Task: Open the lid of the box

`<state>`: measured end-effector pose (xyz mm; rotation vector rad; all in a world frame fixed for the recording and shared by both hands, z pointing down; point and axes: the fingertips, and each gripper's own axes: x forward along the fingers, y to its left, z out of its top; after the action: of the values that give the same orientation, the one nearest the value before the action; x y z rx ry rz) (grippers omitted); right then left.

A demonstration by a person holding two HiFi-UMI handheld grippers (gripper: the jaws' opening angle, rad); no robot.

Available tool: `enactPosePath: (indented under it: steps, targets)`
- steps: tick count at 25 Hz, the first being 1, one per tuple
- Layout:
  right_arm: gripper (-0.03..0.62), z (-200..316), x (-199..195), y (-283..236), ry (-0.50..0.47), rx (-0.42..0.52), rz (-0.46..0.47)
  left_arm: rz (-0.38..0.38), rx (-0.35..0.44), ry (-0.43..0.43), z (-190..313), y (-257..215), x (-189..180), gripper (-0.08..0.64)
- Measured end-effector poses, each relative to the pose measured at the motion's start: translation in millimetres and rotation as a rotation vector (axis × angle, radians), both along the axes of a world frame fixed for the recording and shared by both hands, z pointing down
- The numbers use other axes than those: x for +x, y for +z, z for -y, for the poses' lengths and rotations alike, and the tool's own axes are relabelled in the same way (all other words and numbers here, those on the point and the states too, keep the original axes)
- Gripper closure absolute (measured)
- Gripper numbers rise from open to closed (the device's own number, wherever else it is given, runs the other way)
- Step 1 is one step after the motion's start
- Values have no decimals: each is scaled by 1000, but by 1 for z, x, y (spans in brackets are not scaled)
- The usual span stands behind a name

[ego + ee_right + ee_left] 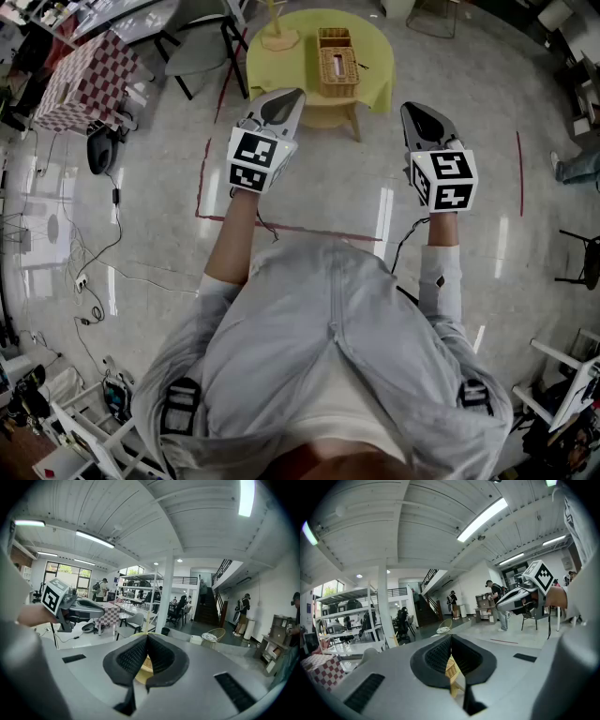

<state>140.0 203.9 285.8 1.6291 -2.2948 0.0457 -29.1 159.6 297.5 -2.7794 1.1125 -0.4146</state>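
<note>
Grey jacket nearest; left claw and right claw both closed, empty, short of the far yellow desk carrying the wicker box

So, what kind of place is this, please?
Probably a large open workshop or lab hall: metal shelving, a staircase up to a mezzanine, and a wide polished floor with a small round yellow table.

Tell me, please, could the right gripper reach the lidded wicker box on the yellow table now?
Probably not: the right gripper hangs shut over the floor, short of the yellow table bearing the lidded wicker box, though nothing blocks the way.
</note>
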Motion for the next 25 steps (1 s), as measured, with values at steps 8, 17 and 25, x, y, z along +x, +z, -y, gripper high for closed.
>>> enactPosePath:
  steps: [8, 17, 25]
  targets:
    - [569, 7, 7, 7, -33, -5, 2, 9, -26, -6, 1, 16, 16, 531]
    - [569, 15, 27, 26, -71, -30, 16, 17, -53, -65, -4, 34, 28, 531]
    - [569, 39, 33, 34, -69, -7, 78, 37, -71, -92, 15, 45, 26, 531]
